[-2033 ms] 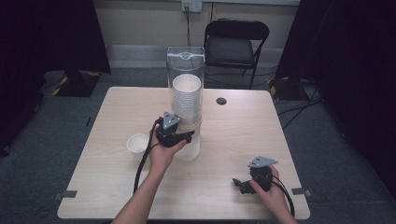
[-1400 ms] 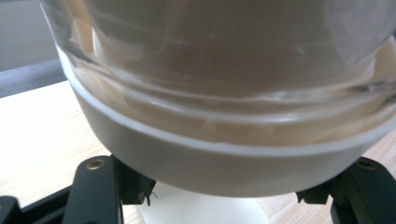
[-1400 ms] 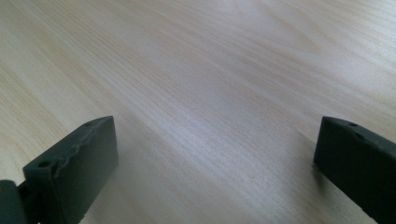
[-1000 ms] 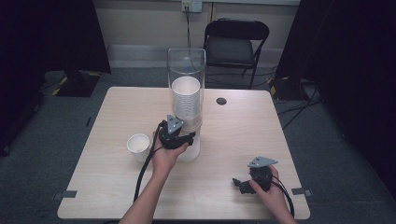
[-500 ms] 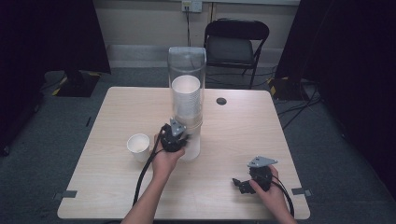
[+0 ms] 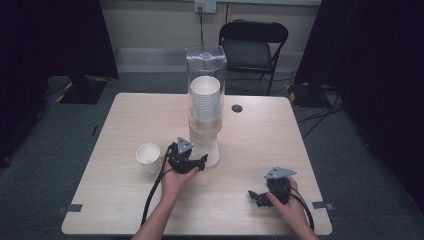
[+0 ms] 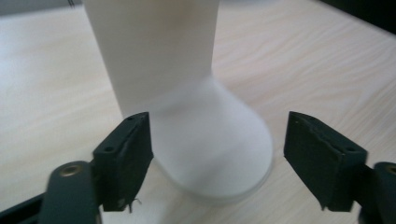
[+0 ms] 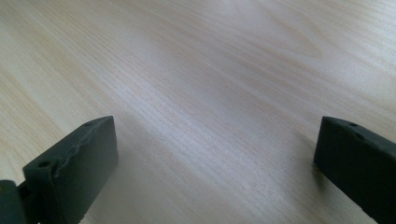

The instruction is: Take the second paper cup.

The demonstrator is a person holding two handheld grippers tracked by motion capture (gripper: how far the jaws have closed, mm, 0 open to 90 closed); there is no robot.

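We find no text, label, brand, number or sign that can be read in any of the views.

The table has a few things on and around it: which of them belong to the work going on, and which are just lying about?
In use:
- cup dispenser holding stacked paper cups
- loose paper cup
- left tool, open at the dispenser's foot
- table

Lying about:
- right tool, open over bare wood
- folding chair
- small dark disc
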